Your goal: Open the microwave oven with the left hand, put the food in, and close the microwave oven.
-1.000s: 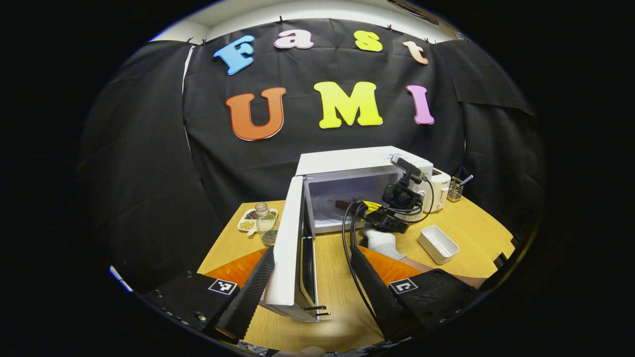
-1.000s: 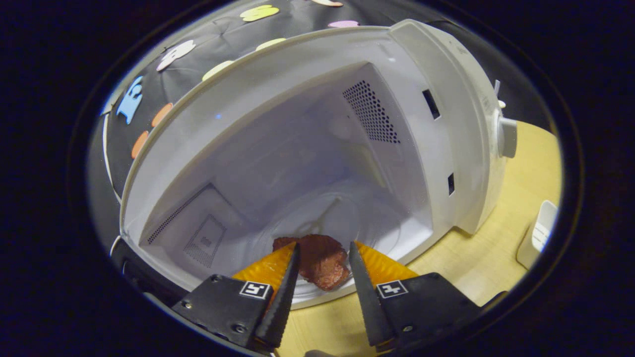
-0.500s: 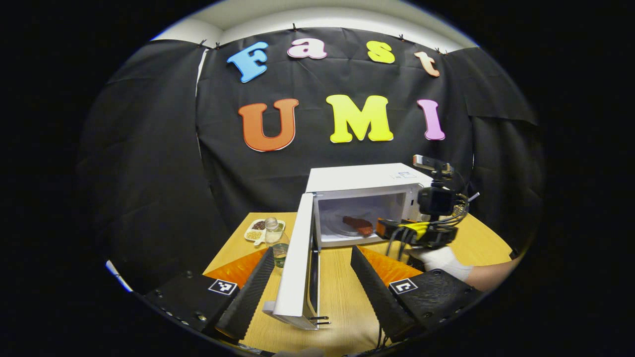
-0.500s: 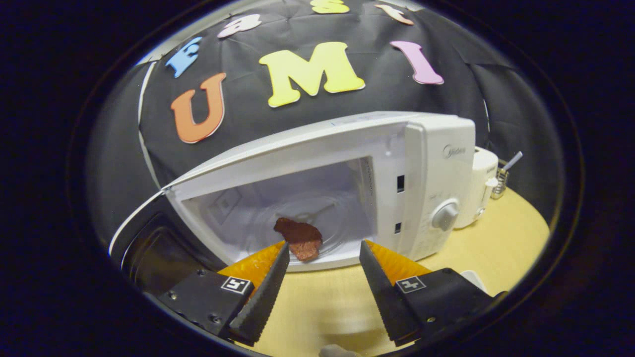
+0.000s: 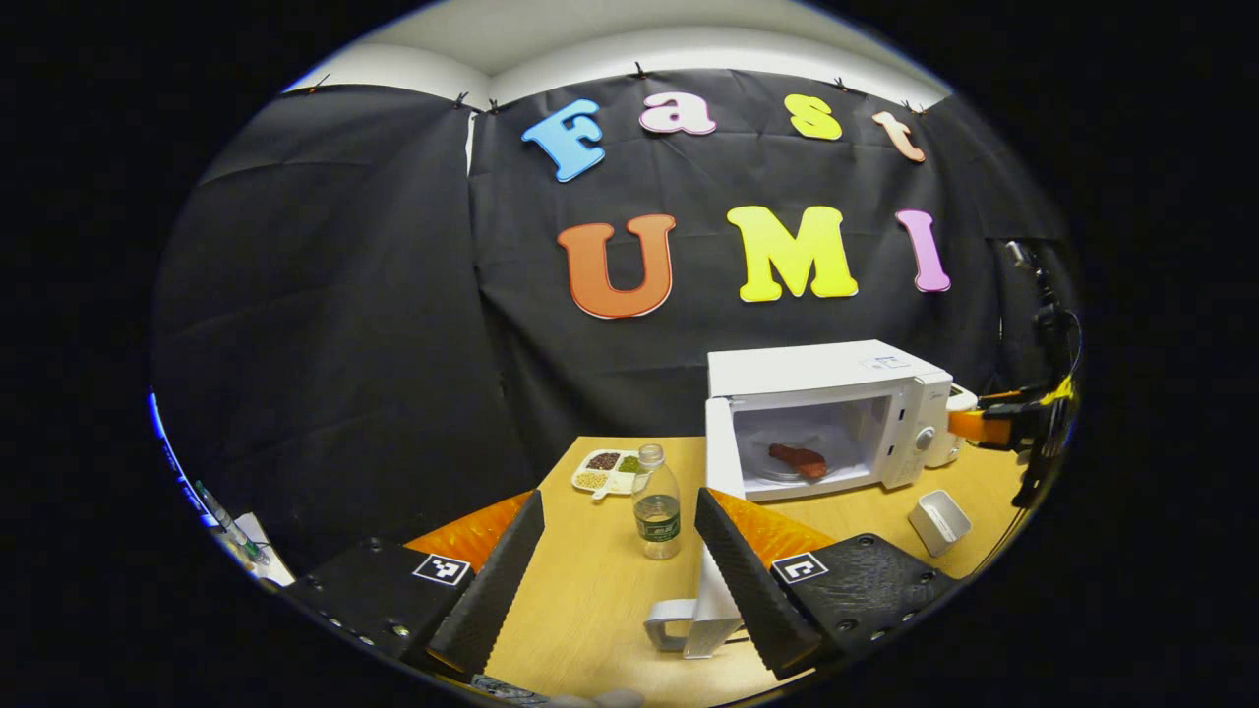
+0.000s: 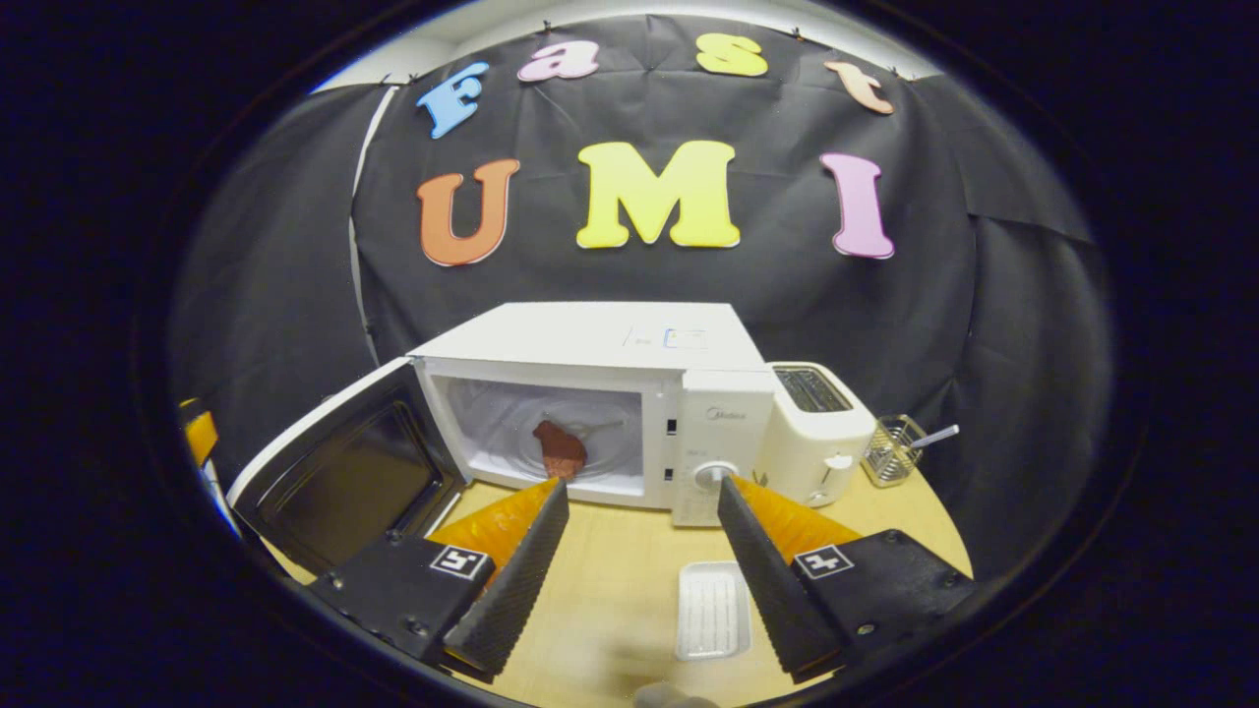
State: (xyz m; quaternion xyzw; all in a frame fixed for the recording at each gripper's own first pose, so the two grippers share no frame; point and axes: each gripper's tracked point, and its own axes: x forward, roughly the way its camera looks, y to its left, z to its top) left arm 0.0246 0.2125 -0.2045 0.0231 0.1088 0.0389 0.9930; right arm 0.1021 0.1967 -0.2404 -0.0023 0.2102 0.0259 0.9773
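Note:
The white microwave (image 5: 826, 388) (image 6: 600, 339) stands on the wooden table with its door (image 5: 710, 462) (image 6: 344, 482) swung wide open. A reddish-brown piece of food (image 5: 797, 458) (image 6: 559, 447) lies on the glass turntable inside. My left gripper (image 5: 620, 497) is open and holds nothing; the door's handle end (image 5: 674, 624) sits close by its right finger (image 5: 748, 580), not clamped. My right gripper (image 6: 643, 487) is open and empty, back from the oven's mouth. In the left gripper view it shows at the far right (image 5: 1003, 428).
A water bottle (image 5: 656, 501) and a divided snack dish (image 5: 605, 472) stand left of the door. A small white tray (image 5: 939, 521) (image 6: 713, 610) lies in front of the oven. A toaster (image 6: 816, 428) and a wire basket (image 6: 890, 452) sit to the oven's right.
The right gripper drew back out of the oven, leaving the food on the turntable. The left gripper pulled back and swung left, away from the open door.

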